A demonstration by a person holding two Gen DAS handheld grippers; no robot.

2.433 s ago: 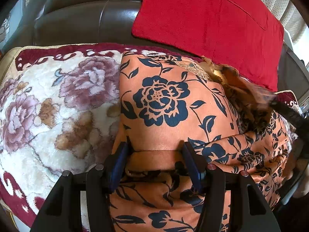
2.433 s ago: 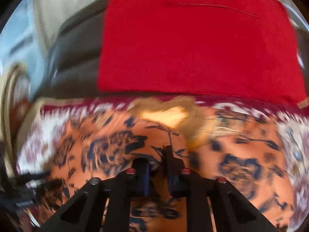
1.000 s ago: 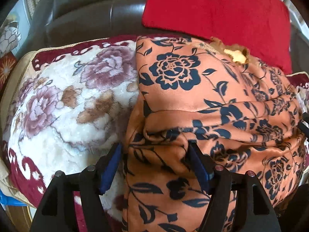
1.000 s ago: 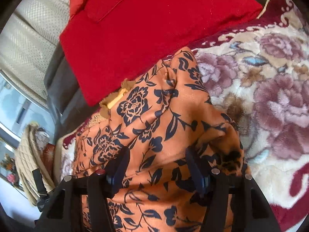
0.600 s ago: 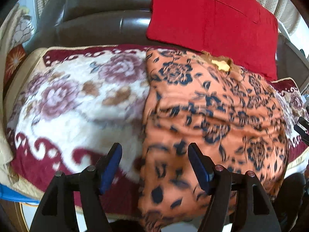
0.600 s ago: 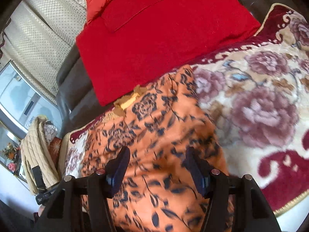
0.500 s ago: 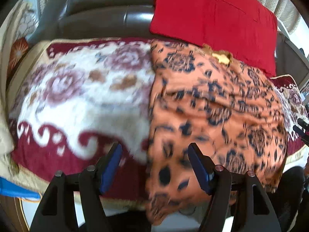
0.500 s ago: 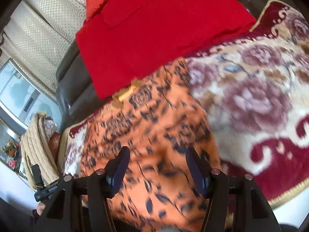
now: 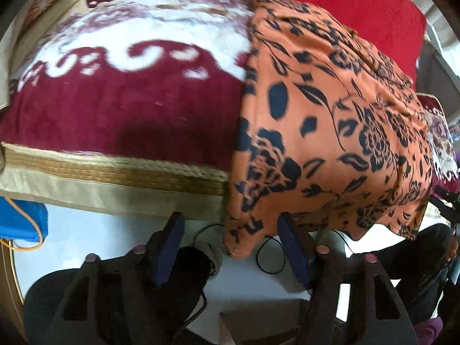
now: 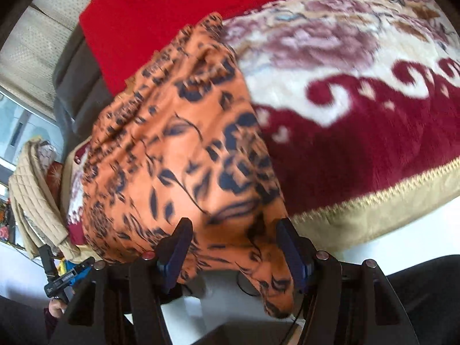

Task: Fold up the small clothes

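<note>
Because the orange floral garment (image 9: 330,120) lies on the sofa blanket (image 9: 120,109) with its lower hem draped past the front edge, it may slide to the floor – smooth fabric and overhanging weight would cause this. Left gripper (image 9: 230,244) and right gripper (image 10: 231,247): jaws spread wide, grasping nothing, below the hem. A black cable (image 9: 267,261) lies on the floor beneath and could snag. Open room exists on the blanket to either side of the garment; the red cushion (image 9: 359,3) bounds the rear – approach from the front
</note>
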